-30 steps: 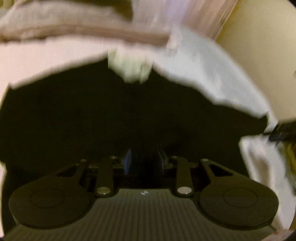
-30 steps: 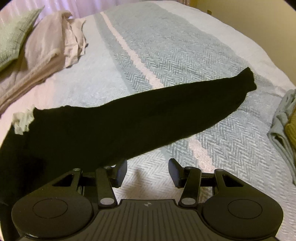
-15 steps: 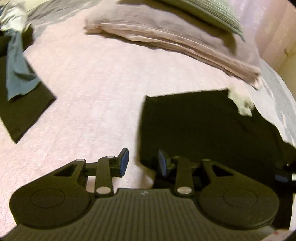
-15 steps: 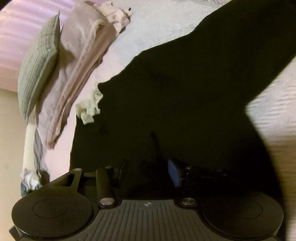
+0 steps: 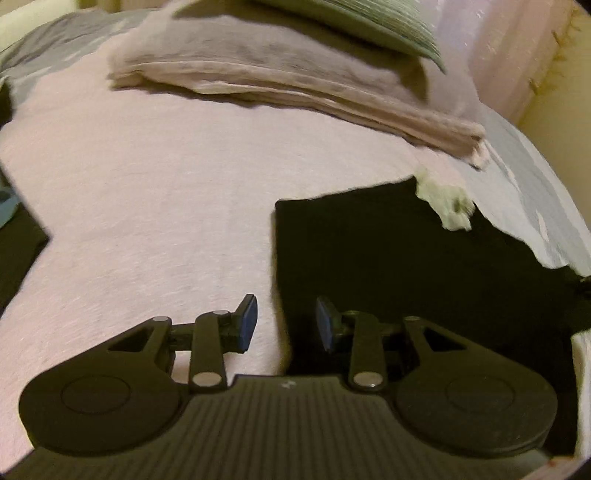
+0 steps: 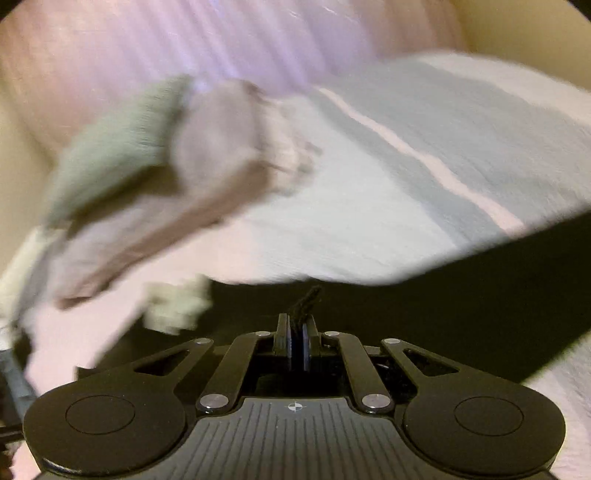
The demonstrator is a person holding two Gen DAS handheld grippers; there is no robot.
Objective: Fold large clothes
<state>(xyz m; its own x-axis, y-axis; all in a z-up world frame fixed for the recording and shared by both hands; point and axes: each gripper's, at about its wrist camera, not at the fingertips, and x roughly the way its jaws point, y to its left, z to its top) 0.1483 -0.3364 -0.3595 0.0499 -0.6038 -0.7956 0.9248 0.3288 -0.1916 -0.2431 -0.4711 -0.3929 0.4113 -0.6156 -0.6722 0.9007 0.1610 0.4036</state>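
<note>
A large black garment [image 5: 388,258] lies spread on the bed, with a pale green tag [image 5: 448,201] at its far edge. In the left wrist view its left edge runs down between my fingers. My left gripper [image 5: 286,323] is open just above it, blue pads apart and pressing on nothing. In the right wrist view the black garment [image 6: 443,295] fills the lower right, and the tag [image 6: 173,306] is blurred at the left. My right gripper [image 6: 296,332] is shut on the black cloth, a small tuft of which pokes up between the pads.
A folded pinkish blanket stack [image 5: 295,81] and a green pillow [image 5: 351,26] lie at the bed's far side. The bedspread [image 6: 424,129] has blue-grey bands and a pale stripe. Another dark garment [image 5: 18,258] lies at the left edge. A curtain [image 6: 221,37] hangs behind.
My right gripper has dropped onto the black garment and shut on a pinch of it. My left gripper has swung from over the garment to its left edge, still open.
</note>
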